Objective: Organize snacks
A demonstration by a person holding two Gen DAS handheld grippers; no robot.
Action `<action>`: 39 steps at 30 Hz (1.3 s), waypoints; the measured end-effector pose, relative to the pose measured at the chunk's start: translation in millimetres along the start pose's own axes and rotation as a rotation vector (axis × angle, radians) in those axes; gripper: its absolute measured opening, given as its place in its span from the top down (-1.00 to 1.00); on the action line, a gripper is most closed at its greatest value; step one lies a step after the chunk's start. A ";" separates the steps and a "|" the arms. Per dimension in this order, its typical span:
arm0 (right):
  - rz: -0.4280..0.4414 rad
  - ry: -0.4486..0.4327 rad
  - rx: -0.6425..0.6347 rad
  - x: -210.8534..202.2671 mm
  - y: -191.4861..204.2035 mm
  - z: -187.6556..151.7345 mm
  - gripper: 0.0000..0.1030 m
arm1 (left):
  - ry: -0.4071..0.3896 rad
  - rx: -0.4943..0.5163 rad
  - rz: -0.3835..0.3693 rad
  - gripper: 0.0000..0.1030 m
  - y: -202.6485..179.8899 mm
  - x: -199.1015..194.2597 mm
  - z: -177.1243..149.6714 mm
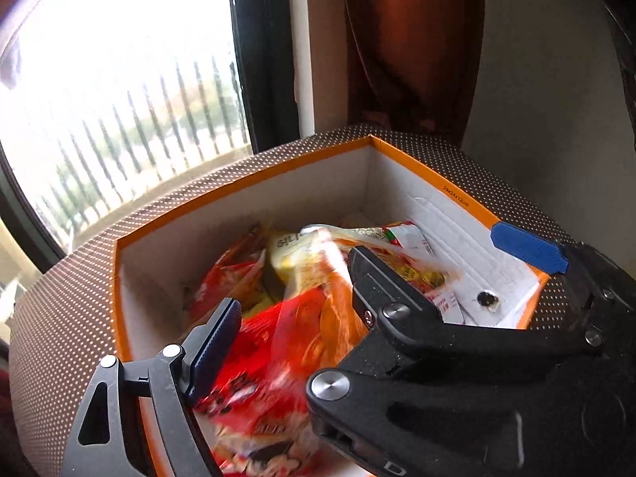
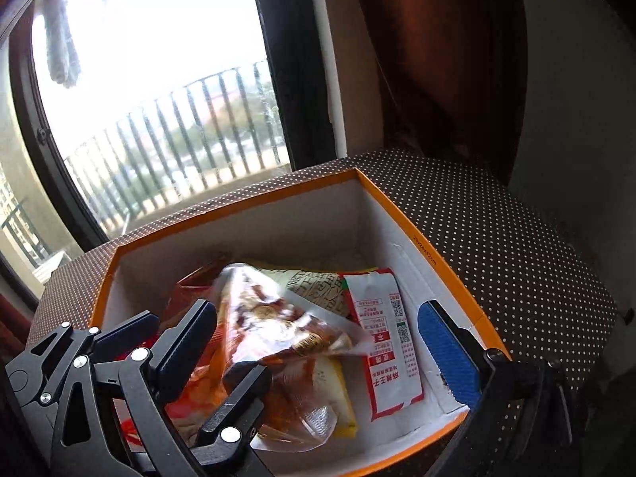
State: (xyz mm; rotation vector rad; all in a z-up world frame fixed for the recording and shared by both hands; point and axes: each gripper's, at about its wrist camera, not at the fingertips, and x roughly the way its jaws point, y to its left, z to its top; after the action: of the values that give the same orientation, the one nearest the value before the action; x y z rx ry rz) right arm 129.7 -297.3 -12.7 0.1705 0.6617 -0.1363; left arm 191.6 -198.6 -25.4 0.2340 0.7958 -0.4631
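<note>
An orange-rimmed cardboard box [image 1: 246,183] with white inner walls stands on a brown dotted surface and holds several snack packets. In the left wrist view my left gripper [image 1: 294,306] is open over the box, its fingers on either side of a blurred red-orange snack bag [image 1: 278,342]. In the right wrist view my right gripper [image 2: 318,342] is open above the box [image 2: 238,210]. A clear bag of golden snacks [image 2: 278,330] lies between its fingers. A red-and-white packet [image 2: 389,338] lies to the right of that bag. The left gripper's black fingers [image 2: 238,405] show at lower left.
The brown dotted surface [image 2: 497,246] reaches to the right and behind the box. A large window with a balcony railing [image 2: 179,127] is behind on the left, a brown curtain [image 2: 437,59] and a pale wall on the right.
</note>
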 end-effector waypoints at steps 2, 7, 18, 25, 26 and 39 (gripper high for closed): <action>-0.006 -0.016 -0.019 -8.7 8.5 -2.8 -0.99 | -0.018 -0.011 0.002 -0.64 5.3 -13.3 -7.5; 0.021 -0.044 -0.042 -27.8 32.1 -10.0 -0.99 | -0.067 -0.038 0.056 -0.64 21.8 -40.3 -22.5; 0.099 -0.075 -0.084 -70.5 91.5 -30.7 -0.99 | -0.167 -0.114 0.150 -0.68 55.5 -107.6 -64.5; 0.133 -0.132 -0.125 -97.5 126.3 -49.5 -0.99 | -0.228 -0.172 0.230 -0.75 78.0 -144.2 -93.7; 0.141 -0.139 -0.126 -101.3 130.0 -52.2 -0.99 | -0.235 -0.179 0.243 -0.75 83.4 -147.8 -98.4; 0.224 -0.255 -0.196 -139.6 173.6 -82.8 -0.99 | -0.358 -0.259 0.402 -0.99 106.5 -200.8 -151.5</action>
State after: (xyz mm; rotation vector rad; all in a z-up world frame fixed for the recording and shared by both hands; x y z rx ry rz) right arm 2.4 -101.1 29.4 0.0366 0.3946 0.1211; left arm 25.4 13.1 21.5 0.0617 0.4349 -0.0159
